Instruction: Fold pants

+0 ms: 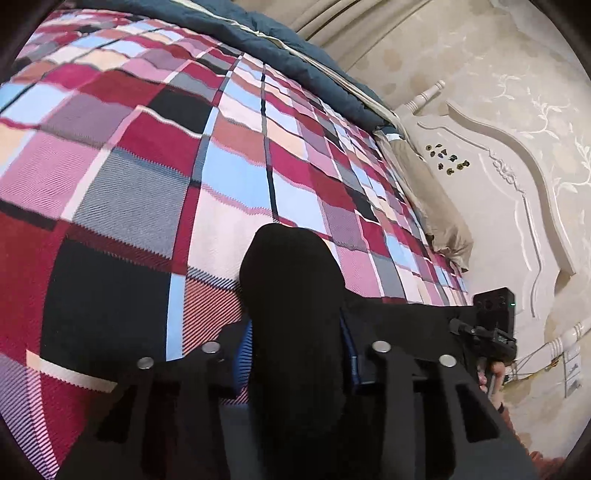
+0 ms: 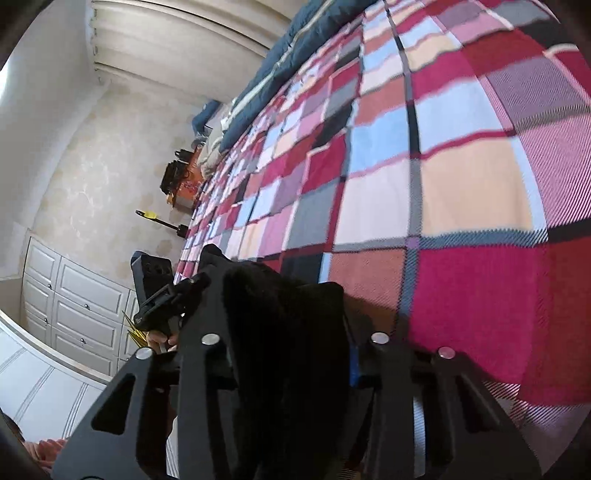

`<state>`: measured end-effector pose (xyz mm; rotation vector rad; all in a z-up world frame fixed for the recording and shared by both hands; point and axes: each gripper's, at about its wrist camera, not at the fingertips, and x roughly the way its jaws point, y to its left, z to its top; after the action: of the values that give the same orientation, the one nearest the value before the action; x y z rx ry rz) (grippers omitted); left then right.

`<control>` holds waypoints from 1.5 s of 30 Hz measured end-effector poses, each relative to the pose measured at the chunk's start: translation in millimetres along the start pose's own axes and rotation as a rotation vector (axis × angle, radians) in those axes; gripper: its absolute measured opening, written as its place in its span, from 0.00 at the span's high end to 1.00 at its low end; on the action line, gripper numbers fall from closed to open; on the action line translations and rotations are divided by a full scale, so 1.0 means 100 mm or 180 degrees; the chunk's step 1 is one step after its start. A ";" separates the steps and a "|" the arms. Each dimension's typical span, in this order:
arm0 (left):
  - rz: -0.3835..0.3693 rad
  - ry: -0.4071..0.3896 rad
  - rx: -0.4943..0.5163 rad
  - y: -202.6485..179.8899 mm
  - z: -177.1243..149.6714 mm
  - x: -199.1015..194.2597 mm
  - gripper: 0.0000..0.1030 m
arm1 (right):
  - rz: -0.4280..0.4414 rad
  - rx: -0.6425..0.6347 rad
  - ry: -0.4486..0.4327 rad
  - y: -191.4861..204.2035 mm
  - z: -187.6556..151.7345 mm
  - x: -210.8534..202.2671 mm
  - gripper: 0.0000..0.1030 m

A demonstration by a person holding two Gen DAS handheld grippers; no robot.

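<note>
A bed (image 1: pixel 129 166) fills most of both views, spread with a plaid blanket (image 2: pixel 461 184) in red, pink, pale blue, peach, grey and black squares. Along its far edge lies a dark blue quilt (image 1: pixel 258 33). At one end stands a cream carved headboard (image 1: pixel 498 206) with a beige pillow (image 1: pixel 436 206) against it. In the right wrist view, white cabinets (image 2: pixel 74 299) line the wall with every door and drawer shut, so their contents cannot be seen.

The pants (image 1: pixel 291 295) are black and held up above the blanket, a bunched fold of cloth rising between each gripper's fingers. The left gripper (image 1: pixel 295 354) is closed on this fold, its jaws pressed against the cloth from both sides. The right gripper (image 2: pixel 291 343) grips another bunch of the same pants (image 2: pixel 288 332) in the same way, jaws clamped tight on the fabric. Each wrist view catches the other gripper close beside it. The rest of the pants is hidden below the grippers.
</note>
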<state>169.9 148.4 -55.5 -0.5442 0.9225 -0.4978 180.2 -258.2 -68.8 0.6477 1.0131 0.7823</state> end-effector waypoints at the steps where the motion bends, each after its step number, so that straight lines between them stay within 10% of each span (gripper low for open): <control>1: 0.0022 -0.0019 0.0034 -0.03 0.03 0.00 0.66 | -0.0010 -0.0042 -0.0031 0.05 0.03 -0.02 0.66; 25: 0.0393 -0.0171 0.0038 -0.17 1.16 0.60 0.69 | -0.0278 -0.0017 -0.0324 -0.09 1.13 0.17 0.68; 45: 0.0283 0.0043 -0.0140 0.17 1.19 0.91 0.60 | 0.0029 0.0550 -0.0305 -0.73 1.15 0.40 0.67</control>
<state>319.1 131.8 -62.7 -0.5376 0.9682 -0.4021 317.4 -280.3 -100.1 0.8312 0.9974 0.6696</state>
